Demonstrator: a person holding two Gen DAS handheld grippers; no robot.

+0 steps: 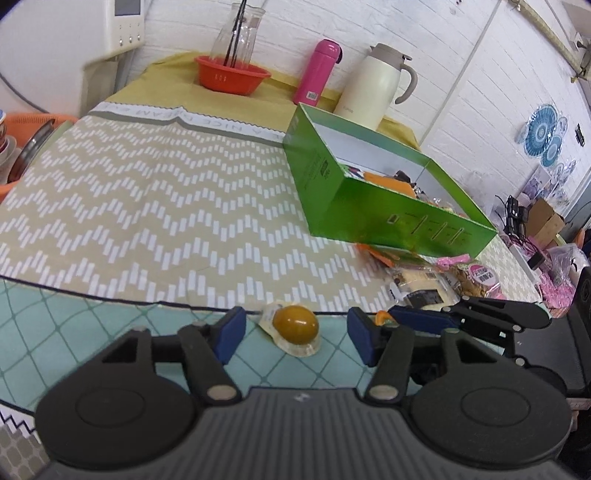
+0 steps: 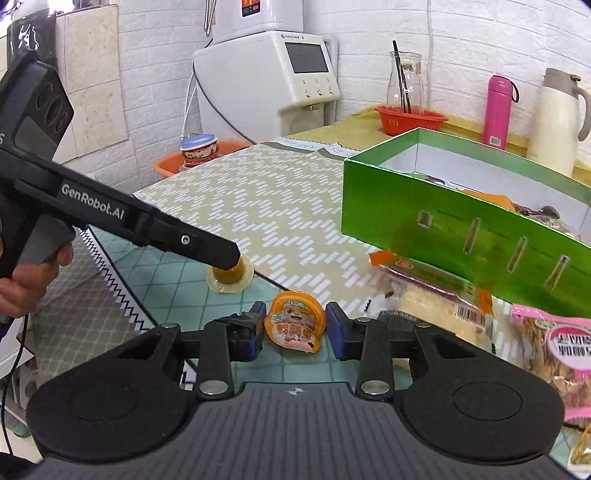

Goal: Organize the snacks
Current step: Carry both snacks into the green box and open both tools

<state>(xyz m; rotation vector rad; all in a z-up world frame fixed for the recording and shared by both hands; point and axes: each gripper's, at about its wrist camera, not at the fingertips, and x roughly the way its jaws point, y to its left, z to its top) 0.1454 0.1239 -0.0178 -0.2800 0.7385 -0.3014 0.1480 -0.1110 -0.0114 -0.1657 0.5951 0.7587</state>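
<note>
A brown egg snack in a clear pack lies on the teal mat between the open fingers of my left gripper; it also shows in the right wrist view, partly hidden by the left gripper's tip. My right gripper is open around an orange packaged egg snack, with gaps on both sides. The right gripper's fingers show in the left wrist view. A green box holds several snacks and rests tilted on other packets.
Snack packets lie under and in front of the box, with a pink bag at the right. A red bowl, glass jug, pink bottle and cream thermos stand at the table's back. An orange basin sits at left.
</note>
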